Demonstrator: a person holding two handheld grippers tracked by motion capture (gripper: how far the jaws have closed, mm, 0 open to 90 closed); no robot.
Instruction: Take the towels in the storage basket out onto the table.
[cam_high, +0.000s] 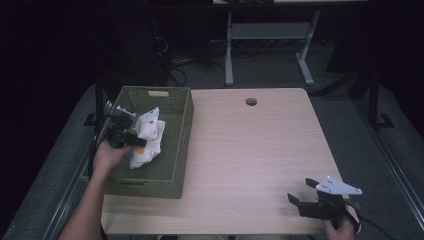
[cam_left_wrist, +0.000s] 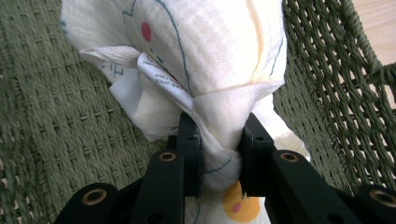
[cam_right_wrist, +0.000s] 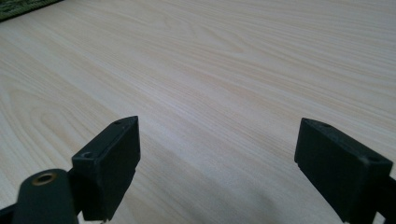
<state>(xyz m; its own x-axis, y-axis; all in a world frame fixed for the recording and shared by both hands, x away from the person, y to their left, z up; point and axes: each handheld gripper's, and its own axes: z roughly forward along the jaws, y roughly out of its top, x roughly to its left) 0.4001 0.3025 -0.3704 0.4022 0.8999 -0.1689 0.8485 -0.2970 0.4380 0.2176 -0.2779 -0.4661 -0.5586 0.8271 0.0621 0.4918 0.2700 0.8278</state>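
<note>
In the left gripper view the cloth (cam_left_wrist: 201, 60) runs off the top edge, and the fold pinched in the left claw (cam_left_wrist: 219, 149) is hidden between its jaws. The print on its white label (cam_left_wrist: 163, 77) is too small to read. In the high view the basket (cam_high: 177, 150) wall hides the cloth's lower part. The surface's (cam_high: 250, 150) near edge is cut off at the bottom.
</note>
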